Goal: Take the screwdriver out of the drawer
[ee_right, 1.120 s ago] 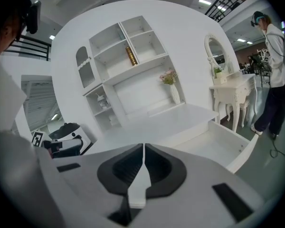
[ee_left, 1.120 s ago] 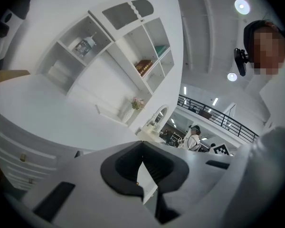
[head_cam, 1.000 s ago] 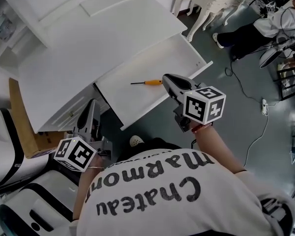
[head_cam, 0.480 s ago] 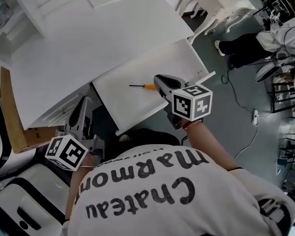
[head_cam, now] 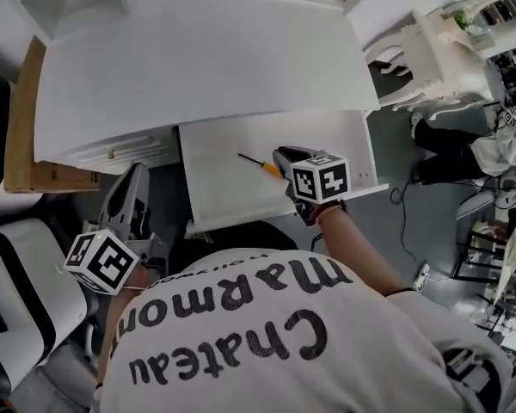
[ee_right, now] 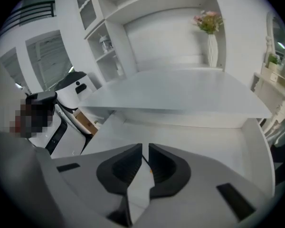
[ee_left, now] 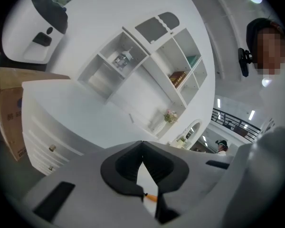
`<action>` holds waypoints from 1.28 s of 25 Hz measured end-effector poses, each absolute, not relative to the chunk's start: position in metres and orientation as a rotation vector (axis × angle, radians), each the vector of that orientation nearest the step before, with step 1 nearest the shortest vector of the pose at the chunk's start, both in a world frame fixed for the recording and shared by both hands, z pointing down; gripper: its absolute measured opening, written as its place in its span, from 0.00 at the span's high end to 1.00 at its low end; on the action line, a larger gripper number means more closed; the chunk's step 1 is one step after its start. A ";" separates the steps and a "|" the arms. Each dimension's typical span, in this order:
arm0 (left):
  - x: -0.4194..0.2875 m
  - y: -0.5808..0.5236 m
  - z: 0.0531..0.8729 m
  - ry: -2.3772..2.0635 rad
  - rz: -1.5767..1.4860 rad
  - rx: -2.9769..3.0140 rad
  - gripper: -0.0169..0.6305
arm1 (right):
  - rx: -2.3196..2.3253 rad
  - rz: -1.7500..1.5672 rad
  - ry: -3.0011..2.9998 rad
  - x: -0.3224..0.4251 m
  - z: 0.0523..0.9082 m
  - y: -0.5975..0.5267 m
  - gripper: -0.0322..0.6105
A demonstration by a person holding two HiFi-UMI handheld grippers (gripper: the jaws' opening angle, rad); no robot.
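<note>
Screwdriver (head_cam: 261,163) lies flat on the floor of the open drawer (head_cam: 215,192), just ahead of my right gripper (head_cam: 279,154). Its orange handle is nearest the tips and its dark shaft points away to their left.

My right gripper is all but clenched, with only a narrow slit between the jaws, and it holds nothing. A fleck of orange shows beyond that slit in the right gripper view. My left gripper (head_cam: 138,172) is clenched tip to tip on nothing. It hangs outside the drawer, well apart from the tool and below the edge of the white surface (head_cam: 198,67).

Handling, in my judgement: the tool is small, light and rigid, and not fragile. The thin round shaft would roll or slip between the pads. The thicker handle is the better place to take hold, gripped across its width near the middle. The jaws must part first.

Legible writing: "Chateau" and "Marmon", upside down on my shirt (head_cam: 241,317). The print on the cardboard box (head_cam: 19,136) to the far side of my left gripper is too small to read.
</note>
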State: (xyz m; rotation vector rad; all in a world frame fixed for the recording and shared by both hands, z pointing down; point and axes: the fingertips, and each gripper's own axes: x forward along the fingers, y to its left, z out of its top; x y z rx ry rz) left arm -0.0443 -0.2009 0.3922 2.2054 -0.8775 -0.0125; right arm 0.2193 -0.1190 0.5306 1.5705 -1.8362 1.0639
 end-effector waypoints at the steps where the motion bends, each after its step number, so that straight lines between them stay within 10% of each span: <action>1: -0.048 -0.200 0.393 -0.913 -0.022 2.187 0.94 | 1.523 1.063 -1.832 0.220 0.539 -0.121 0.90; 22: -0.103 -0.147 0.396 -1.383 -0.171 1.953 0.94 | 0.890 0.947 -1.747 0.215 0.640 -0.107 0.89; 26: -0.108 -0.143 0.394 -1.407 -0.188 1.947 0.94 | 0.856 0.969 -1.741 0.211 0.644 -0.103 0.68; 32: -0.112 -0.138 0.390 -1.423 -0.195 1.946 0.94 | 0.860 0.981 -1.705 0.213 0.651 -0.100 0.68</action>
